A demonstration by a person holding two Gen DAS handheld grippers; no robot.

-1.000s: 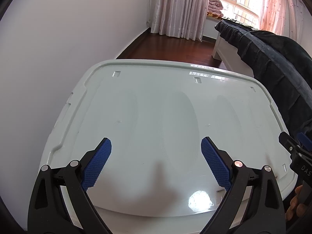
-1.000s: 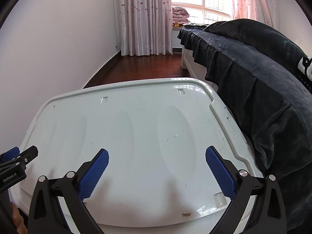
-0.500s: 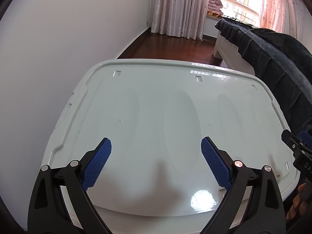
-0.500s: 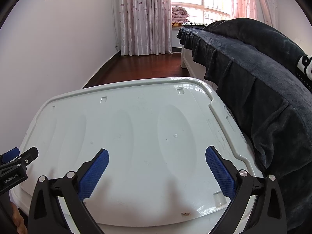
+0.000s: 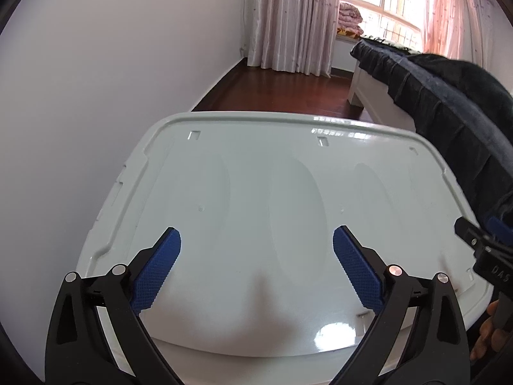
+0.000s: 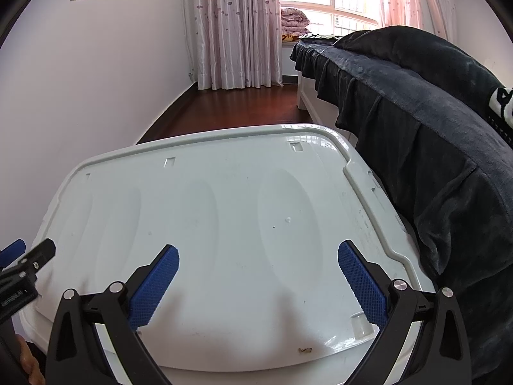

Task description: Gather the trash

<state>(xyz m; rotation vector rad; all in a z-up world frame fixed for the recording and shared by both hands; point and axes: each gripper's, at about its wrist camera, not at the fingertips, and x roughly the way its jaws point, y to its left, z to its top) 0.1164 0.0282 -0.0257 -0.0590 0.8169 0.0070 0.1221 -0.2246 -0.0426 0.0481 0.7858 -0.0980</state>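
A glossy white plastic lid (image 5: 272,199) (image 6: 224,224) fills the lower half of both views. A small brown scrap (image 6: 305,349) lies near its front edge in the right wrist view. My left gripper (image 5: 256,256) hovers open over the lid's near side, nothing between its blue pads. My right gripper (image 6: 258,271) is open too, just behind the scrap and not touching it. Each gripper shows at the edge of the other's view: the right gripper (image 5: 481,250), the left gripper (image 6: 22,263).
A bed with a dark blue cover (image 6: 433,134) presses against the lid's right side. A white wall (image 5: 96,96) runs along the left. Dark wooden floor (image 6: 243,106) leads to pink curtains (image 6: 234,25) and a window. A hand (image 5: 487,330) holds the right gripper.
Both views have shifted slightly; the lid sits a little differently in frame. Both grippers stay open and hold nothing.
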